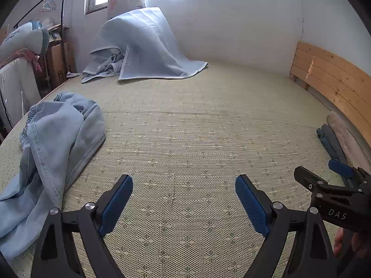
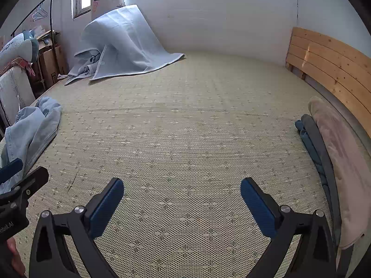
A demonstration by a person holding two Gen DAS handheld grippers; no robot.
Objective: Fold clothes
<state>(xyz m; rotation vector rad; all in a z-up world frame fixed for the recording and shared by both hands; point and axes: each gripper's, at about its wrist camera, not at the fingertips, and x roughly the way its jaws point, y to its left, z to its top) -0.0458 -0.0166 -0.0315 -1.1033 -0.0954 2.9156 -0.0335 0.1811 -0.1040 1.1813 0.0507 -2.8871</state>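
A crumpled light-blue denim garment (image 1: 51, 148) lies on the woven bed mat at the left; the right wrist view shows the same denim garment (image 2: 32, 132) at its far left. My left gripper (image 1: 184, 185) hovers open over bare mat, just right of the denim, nothing between its blue pads. My right gripper (image 2: 182, 187) is open too, over the mat's middle. The right gripper (image 1: 324, 173) also shows at the right edge of the left wrist view, with a hand below it. Folded clothes (image 2: 334, 153), pink, grey and blue, lie stacked along the right side.
A pale blue blanket (image 1: 143, 46) is draped in a heap at the far corner under the window. A wooden headboard (image 2: 329, 55) lines the right side. A clothes rack (image 1: 46, 2), boxes and a plush toy stand beyond the bed's left edge (image 1: 32, 108).
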